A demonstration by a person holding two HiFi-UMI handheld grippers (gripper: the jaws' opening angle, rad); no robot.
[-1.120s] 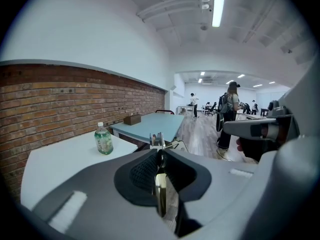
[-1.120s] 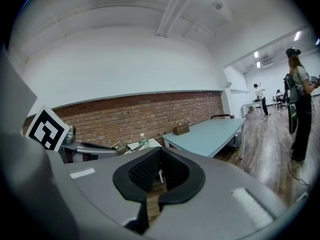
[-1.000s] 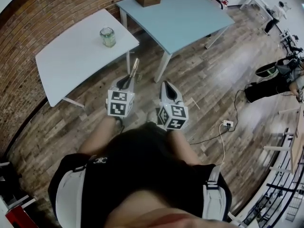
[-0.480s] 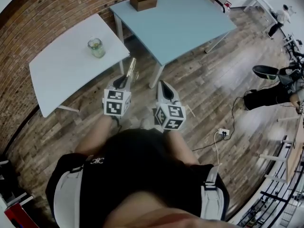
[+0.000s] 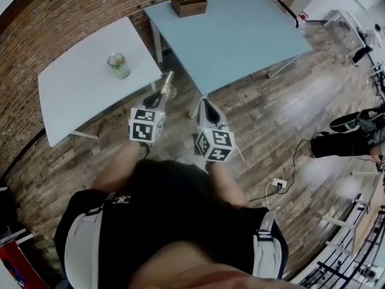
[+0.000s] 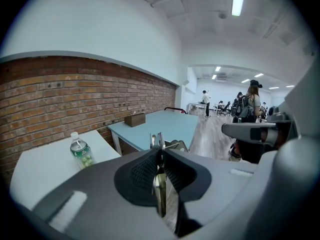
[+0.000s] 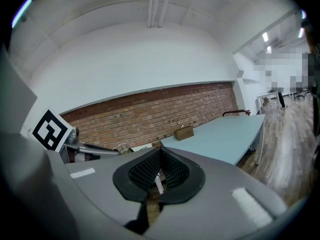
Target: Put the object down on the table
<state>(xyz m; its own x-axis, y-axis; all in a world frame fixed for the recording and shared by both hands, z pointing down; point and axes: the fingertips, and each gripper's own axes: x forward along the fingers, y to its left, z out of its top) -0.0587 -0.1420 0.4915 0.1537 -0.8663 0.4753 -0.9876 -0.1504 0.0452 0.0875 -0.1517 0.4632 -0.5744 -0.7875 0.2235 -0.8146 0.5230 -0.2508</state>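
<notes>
Fingers [image 6: 141, 173] of the left gripper [image 5: 160, 95] are narrowed onto a slim metal tool [image 5: 168, 83]. Its long axis runs along them, free end pointing away from the person. It hangs over the wooden floor [image 5: 264, 125], just off the white desk's [image 5: 72, 89] corner. The right gripper's [image 5: 204, 105] fingers [image 7: 145, 171] are closed together, holding nothing.

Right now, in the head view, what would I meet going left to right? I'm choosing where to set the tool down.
Clear plastic bottle with a green label → left gripper, shut on a slim metal tool → right gripper → white power strip on the wooden floor. Brown wooden box left out: it overlaps them.
</notes>
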